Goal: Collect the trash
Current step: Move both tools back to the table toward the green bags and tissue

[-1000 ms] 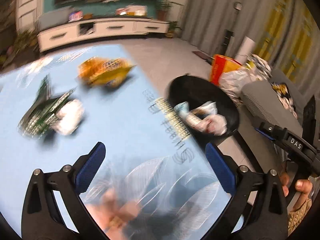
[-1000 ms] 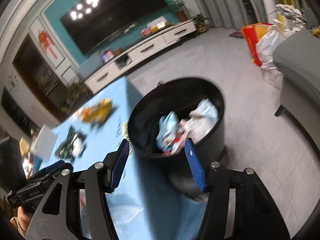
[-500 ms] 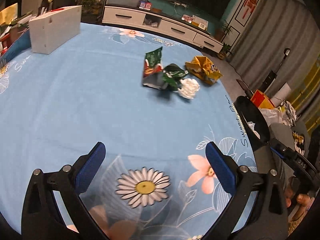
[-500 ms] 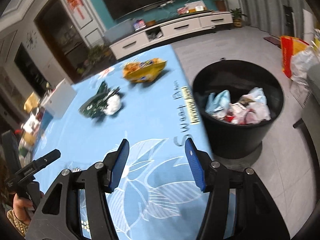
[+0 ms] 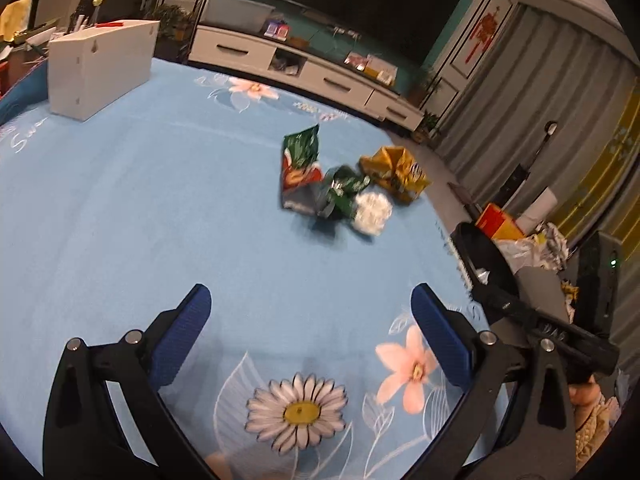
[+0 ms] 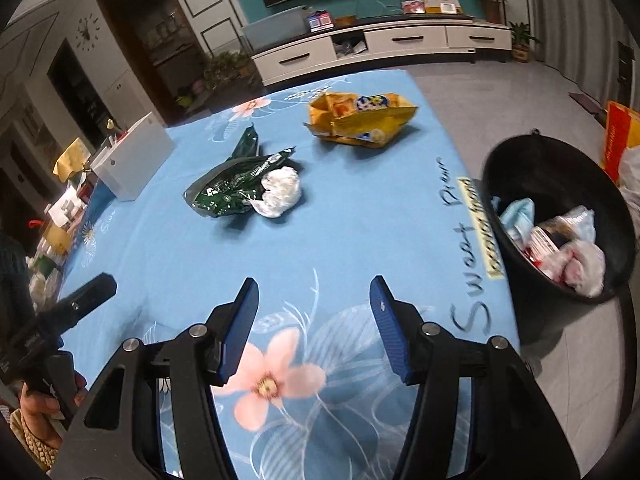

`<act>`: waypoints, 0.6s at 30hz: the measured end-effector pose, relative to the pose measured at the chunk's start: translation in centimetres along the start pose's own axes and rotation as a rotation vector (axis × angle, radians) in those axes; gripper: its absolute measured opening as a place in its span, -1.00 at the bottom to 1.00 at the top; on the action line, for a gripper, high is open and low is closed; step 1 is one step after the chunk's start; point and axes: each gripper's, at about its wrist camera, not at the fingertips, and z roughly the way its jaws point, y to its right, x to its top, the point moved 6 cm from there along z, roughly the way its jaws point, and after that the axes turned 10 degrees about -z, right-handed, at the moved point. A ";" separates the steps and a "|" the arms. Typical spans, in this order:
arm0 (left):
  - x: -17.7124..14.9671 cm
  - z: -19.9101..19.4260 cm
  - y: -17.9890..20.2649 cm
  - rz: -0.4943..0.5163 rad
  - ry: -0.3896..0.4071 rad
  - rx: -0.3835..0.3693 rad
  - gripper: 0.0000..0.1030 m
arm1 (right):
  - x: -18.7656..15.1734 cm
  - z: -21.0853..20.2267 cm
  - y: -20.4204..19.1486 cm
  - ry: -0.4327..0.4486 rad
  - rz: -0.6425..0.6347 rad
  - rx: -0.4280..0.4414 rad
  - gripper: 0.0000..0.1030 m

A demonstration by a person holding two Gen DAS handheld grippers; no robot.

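Observation:
On the blue flowered tablecloth [image 5: 160,208] lie a green and red snack bag [image 5: 298,164], a dark green wrapper [image 5: 340,192] [image 6: 236,188], a crumpled white tissue [image 5: 372,212] [image 6: 280,192] and a yellow snack bag [image 5: 396,174] [image 6: 360,118]. A black trash bin [image 6: 560,184] with wrappers inside stands off the table's right edge. My left gripper [image 5: 310,340] is open and empty above the near table. My right gripper [image 6: 314,328] is open and empty, short of the trash pile.
A white box [image 5: 96,68] [image 6: 132,160] stands at the table's far left. A TV cabinet [image 6: 380,44] lines the back wall. Bags and a red carton [image 5: 496,220] sit on the floor beyond the bin.
Both grippers have swung away from the bin and back over the table. The trash pile now lies ahead of them. Both stay open and empty.

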 end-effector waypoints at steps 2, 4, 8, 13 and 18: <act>0.7 0.7 0.3 0.004 0.014 -0.020 0.93 | 0.8 0.9 -0.1 0.006 -0.007 0.012 0.12; 1.4 1.5 0.6 0.015 0.029 -0.027 0.93 | 1.6 1.7 -0.1 0.013 -0.014 0.018 0.12; 2.4 3.5 1.3 0.035 0.040 -0.053 0.78 | 3.3 3.9 0.0 0.021 -0.025 0.030 0.12; 3.8 5.9 2.0 0.055 0.048 -0.081 0.49 | 4.9 6.3 0.8 0.024 -0.007 0.045 0.12; 4.6 7.8 2.6 0.083 0.038 -0.086 0.11 | 6.0 8.1 0.5 0.017 -0.039 0.060 0.12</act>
